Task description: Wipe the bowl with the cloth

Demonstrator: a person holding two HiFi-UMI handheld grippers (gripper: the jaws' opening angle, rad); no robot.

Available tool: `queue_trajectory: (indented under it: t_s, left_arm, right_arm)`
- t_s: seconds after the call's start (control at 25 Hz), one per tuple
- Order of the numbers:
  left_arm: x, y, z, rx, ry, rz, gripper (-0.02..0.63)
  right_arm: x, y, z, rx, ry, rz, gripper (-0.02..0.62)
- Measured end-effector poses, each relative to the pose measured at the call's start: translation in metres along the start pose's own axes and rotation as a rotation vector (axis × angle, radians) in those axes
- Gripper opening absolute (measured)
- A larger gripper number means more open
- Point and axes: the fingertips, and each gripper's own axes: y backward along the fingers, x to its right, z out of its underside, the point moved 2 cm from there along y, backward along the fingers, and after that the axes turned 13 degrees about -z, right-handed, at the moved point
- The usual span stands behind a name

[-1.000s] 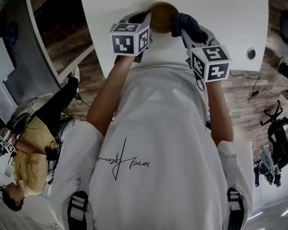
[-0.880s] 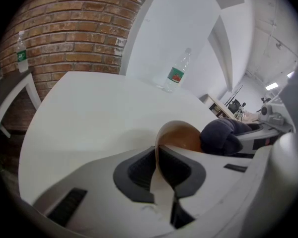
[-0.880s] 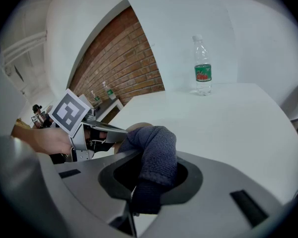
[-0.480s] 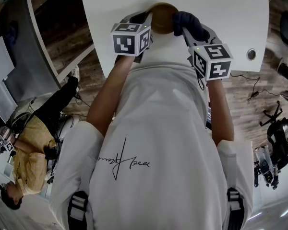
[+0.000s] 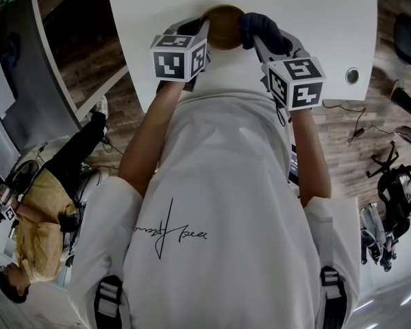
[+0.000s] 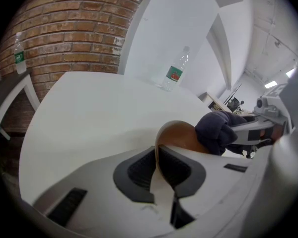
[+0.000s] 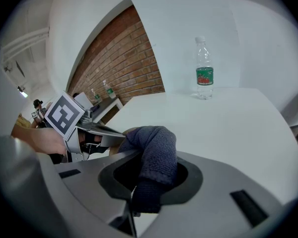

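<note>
Cloth [image 5: 259, 30], pinched in the right gripper [image 7: 141, 180], has barely shifted against the bowl [image 5: 222, 26] this past second. Left gripper [image 6: 160, 158] clamps the bowl's rim, holding it tilted over the worktop [image 5: 315, 19], so wiping looks underway but slow.

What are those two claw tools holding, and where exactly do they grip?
The left gripper pinches the brown bowl by its rim. The right gripper clamps a bunched fold of the dark cloth.
</note>
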Motion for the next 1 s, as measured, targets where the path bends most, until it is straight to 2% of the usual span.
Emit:
queue_trajectory:
  t_s: [1.0]
  left_arm:
    - [0.005,0.004,0.000,-0.005,-0.022,0.008,0.018]
  right_arm:
    - [0.007,-0.001,-0.016,-0.028,0.076,-0.004,0.072]
